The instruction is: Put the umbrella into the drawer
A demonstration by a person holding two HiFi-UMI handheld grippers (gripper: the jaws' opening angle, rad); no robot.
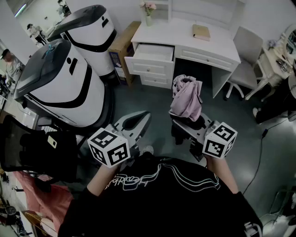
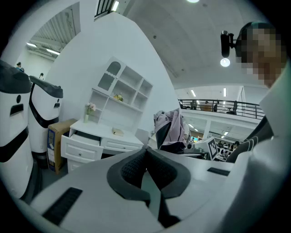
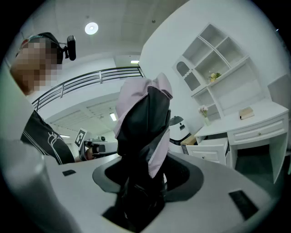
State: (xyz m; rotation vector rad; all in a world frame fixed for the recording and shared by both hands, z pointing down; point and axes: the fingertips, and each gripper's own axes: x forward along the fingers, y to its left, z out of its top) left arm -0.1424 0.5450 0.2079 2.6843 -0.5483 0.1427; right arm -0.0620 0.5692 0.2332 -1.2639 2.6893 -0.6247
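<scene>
Right gripper (image 3: pixel 141 182) jaws clamping folded pink-and-black fabric umbrella (image 1: pixel 186 98), holding it upright, well apart from open white drawer (image 1: pixel 147 65) in white bench (image 1: pixel 185 34). Left gripper (image 2: pixel 146 154) jaws resting together, empty. Likely best: keeping grip firm while nearing, then laying umbrella lengthwise inside.

A robotics lab hall: white robots (image 1: pixel 64 88) beside a staged desk (image 1: pixel 185 34).

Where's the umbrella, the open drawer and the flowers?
umbrella (image 1: pixel 186 99): head view, on its folded pink cloth.
open drawer (image 1: pixel 149 66): head view, on its white front panel.
flowers (image 1: pixel 147 6): head view, on the pink blooms.
</scene>
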